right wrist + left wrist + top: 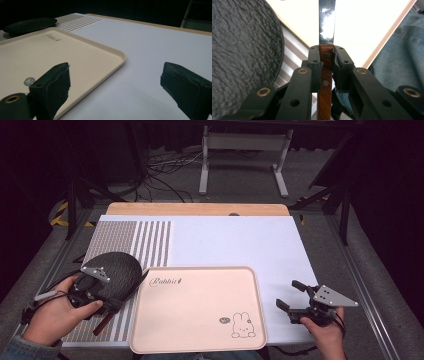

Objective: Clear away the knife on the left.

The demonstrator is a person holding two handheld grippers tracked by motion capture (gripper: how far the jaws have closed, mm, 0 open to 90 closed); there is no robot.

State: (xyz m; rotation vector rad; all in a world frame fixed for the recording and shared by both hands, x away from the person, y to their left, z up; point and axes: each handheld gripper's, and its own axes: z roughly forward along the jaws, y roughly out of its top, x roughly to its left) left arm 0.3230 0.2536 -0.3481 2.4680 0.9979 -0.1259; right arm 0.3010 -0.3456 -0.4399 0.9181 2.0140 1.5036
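Observation:
My left gripper (109, 306) is shut on the brown wooden handle of a knife (101, 324) at the left of the table. In the left gripper view the pads (338, 62) clamp the riveted handle (325, 82), and the dark shiny blade (327, 22) points out over the cream tray (367, 22). A dark round textured plate (117, 270) lies just beyond that hand and shows beside the jaws (242, 50). My right gripper (288, 294) rests open and empty on the white sheet to the right of the tray (200, 310), with its jaws wide apart (115, 75).
The tray (50, 55) carries a rabbit drawing (242, 324) at its near right corner. A striped grey mat (145, 245) lies under the plate at the left. The white sheet (240, 240) covers the table's middle and right. A person's jeans (402, 50) show below the tray's edge.

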